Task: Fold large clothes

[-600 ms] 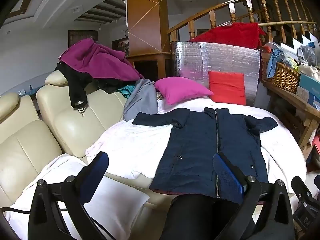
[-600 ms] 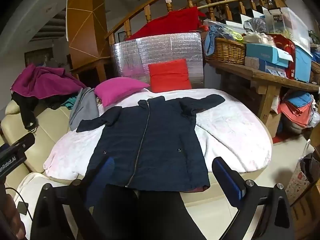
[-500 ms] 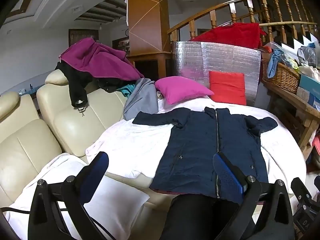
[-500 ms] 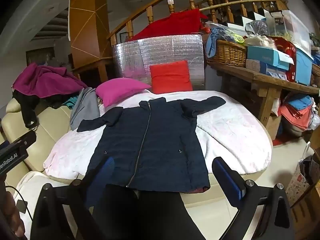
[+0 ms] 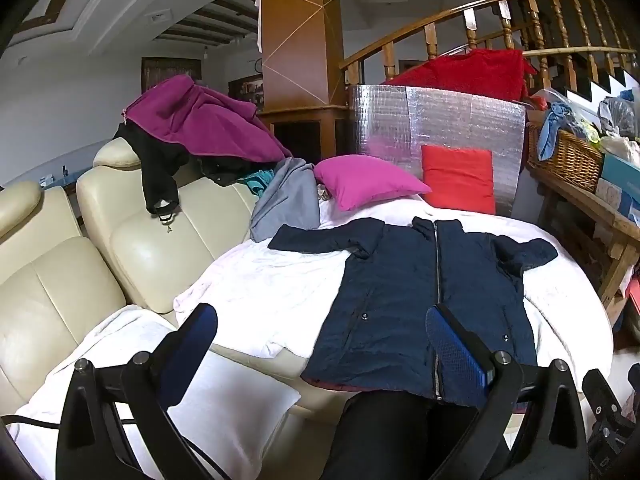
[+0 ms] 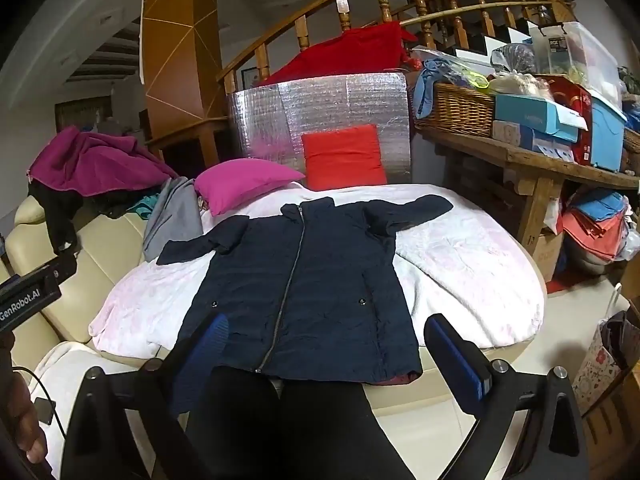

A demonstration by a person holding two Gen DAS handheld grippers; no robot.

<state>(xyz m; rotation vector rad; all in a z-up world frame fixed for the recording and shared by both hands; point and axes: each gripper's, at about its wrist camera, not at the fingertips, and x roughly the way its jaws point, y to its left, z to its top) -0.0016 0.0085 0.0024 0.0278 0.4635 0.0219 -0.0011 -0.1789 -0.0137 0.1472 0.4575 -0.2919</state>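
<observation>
Matt quilted cloth jacket; glossy cream leather sofa; shiny crinkled foil panel; woven wicker basket.

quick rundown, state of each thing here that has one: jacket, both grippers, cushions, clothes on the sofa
navy jacket: spread flat on the white cover, zipped, sleeves out, not yet folded
left gripper: open, holding nothing
right gripper: open, holding nothing
pink cushion: lying behind the jacket
red cushion: leaning upright on the silver panel
purple garment: heaped on the sofa back, unfolded
grey garment: draped, unfolded
</observation>
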